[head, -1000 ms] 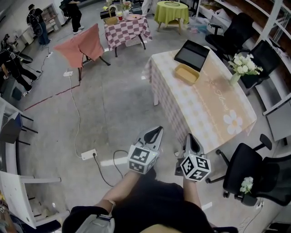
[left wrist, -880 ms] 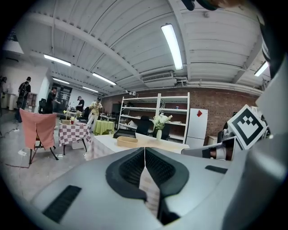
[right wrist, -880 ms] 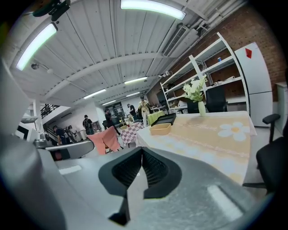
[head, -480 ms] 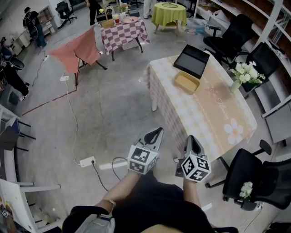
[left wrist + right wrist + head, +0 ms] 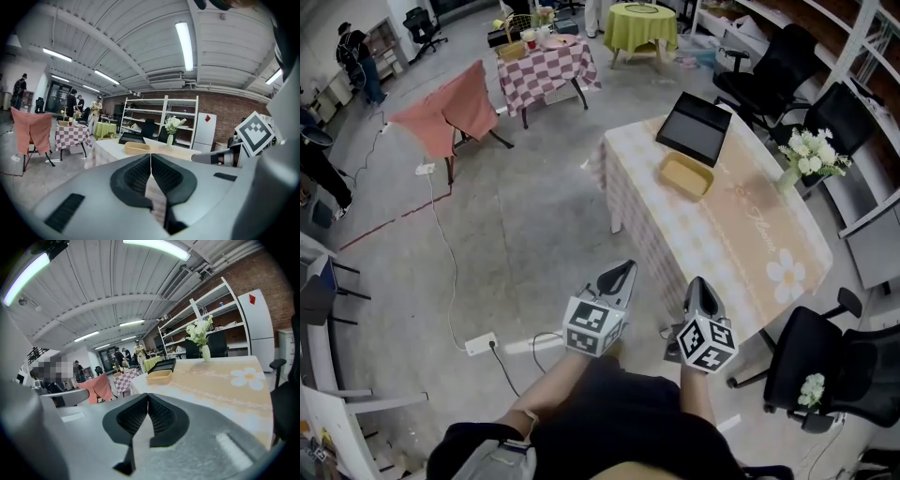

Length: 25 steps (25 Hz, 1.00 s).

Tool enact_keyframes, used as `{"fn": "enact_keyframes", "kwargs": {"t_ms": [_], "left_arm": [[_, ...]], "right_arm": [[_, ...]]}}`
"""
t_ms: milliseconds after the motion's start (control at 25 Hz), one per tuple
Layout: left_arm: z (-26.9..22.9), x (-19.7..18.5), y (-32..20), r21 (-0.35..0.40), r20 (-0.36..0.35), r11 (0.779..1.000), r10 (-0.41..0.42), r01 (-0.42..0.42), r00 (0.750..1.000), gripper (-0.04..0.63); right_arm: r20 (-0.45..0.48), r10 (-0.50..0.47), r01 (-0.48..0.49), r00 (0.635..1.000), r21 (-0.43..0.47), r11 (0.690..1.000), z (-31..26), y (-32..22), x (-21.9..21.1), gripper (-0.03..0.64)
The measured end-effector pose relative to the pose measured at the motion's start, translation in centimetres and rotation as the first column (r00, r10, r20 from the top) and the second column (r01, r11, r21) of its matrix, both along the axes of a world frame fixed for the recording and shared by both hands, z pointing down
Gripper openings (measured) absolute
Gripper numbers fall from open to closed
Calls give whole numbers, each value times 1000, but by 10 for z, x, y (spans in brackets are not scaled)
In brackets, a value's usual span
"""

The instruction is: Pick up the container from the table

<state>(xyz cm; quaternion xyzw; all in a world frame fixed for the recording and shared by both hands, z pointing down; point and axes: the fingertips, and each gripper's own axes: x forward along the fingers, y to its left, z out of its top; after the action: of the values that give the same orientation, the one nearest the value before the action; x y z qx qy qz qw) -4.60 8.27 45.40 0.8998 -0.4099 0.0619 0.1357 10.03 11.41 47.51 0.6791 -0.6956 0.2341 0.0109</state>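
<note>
The container is a shallow yellow tray [image 5: 685,175] on the far half of a long table [image 5: 741,244] with a pale checked and flowered cloth; it also shows as the tray [image 5: 136,148] and the tray [image 5: 159,376]. A black tray [image 5: 695,123] lies just beyond it. My left gripper [image 5: 623,273] is shut and empty, held over the floor short of the table's near end. My right gripper [image 5: 700,287] is shut and empty too, at the table's near corner. Both are far from the container.
A vase of white flowers [image 5: 807,148] stands at the table's right edge. Black office chairs [image 5: 806,361] sit near right and behind the table. A power strip and cable [image 5: 480,343] lie on the floor at left. Further off are a checked table [image 5: 542,66], a red-draped chair [image 5: 450,110] and people.
Both grippers and the person have advanced toward the table; the table and tray sit slightly nearer and the floor scene has slid back. Jaws stay shut.
</note>
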Motion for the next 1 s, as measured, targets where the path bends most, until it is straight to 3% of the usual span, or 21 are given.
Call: {"fn": "enact_keyframes", "kwargs": {"t_ms": [1000], "left_arm": [[13, -18, -14, -24, 2, 1000, -16, 16, 1000, 12]], "right_arm": [[0, 62, -62, 998, -12, 998, 3, -13, 4, 5]]}}
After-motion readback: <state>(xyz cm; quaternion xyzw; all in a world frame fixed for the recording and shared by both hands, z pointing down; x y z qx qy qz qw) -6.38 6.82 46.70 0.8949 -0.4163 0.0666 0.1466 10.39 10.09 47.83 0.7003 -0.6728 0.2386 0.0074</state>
